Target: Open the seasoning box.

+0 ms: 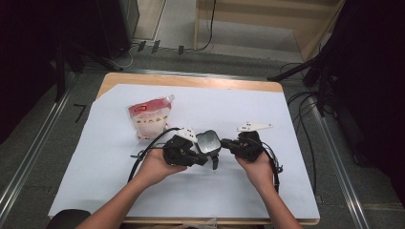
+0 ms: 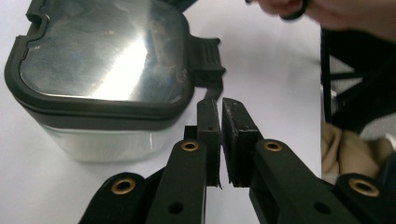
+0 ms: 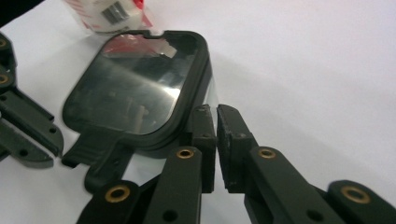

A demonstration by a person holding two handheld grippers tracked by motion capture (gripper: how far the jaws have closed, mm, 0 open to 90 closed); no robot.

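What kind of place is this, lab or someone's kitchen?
Most likely a lab or recording setup, not a kitchen. A small wooden table covered with white paper stands on grey carpet, with loose cables and dark equipment stands around it, and a person works handheld grippers at a lidded container.

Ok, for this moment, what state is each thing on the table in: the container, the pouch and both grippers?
Clear square container with black-rimmed lid: upright, lid on, side latch flipped out.
Red and white spouted pouch: lying flat on the white sheet, untouched.
Left gripper: jaws nearly shut, nothing between them, beside the container.
Right gripper: jaws nearly shut, nothing between them, beside the container.
White sheet: spread flat on the table.
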